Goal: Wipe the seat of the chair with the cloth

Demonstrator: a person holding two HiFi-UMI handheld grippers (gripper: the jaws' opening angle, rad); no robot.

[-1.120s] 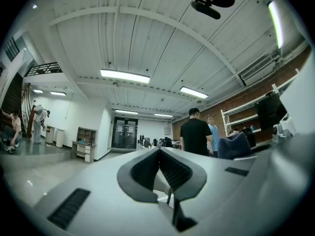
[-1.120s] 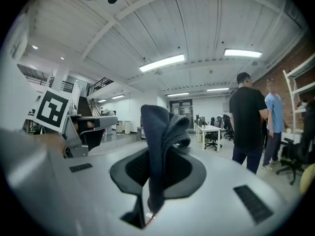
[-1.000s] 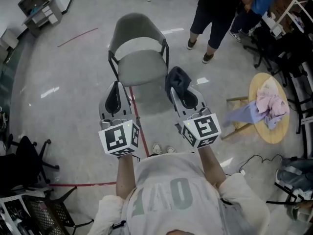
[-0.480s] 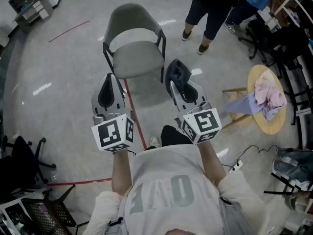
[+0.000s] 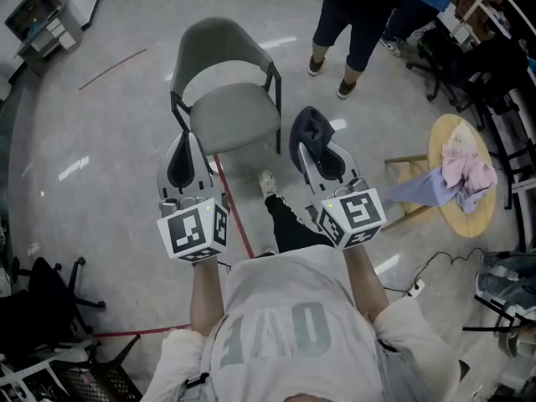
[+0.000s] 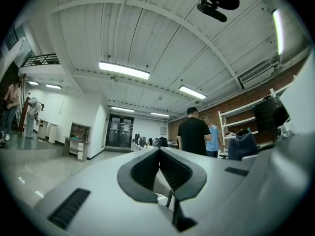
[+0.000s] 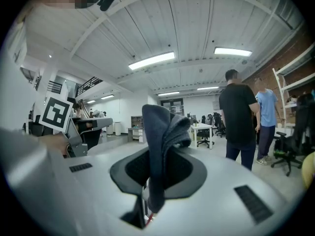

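A grey chair (image 5: 224, 90) with dark metal legs stands on the floor ahead of me, its seat (image 5: 234, 117) bare. My right gripper (image 5: 311, 143) is shut on a dark blue cloth (image 5: 308, 132), held just right of the seat's front corner. In the right gripper view the cloth (image 7: 162, 141) stands up folded between the closed jaws. My left gripper (image 5: 186, 153) is shut with nothing in it, hanging just before the seat's front left edge. In the left gripper view its jaws (image 6: 159, 154) meet, and both cameras point out across the room.
Two people stand (image 5: 360, 15) beyond the chair at the upper right. A round wooden stool (image 5: 459, 178) with pink and lilac cloths lies to the right. A red tape line (image 5: 237, 216) runs along the floor under my grippers. Office chairs and cables crowd the right and left edges.
The chair has come nearer as I stepped forward, one foot now out in front. Both grippers kept their hold and their spacing.
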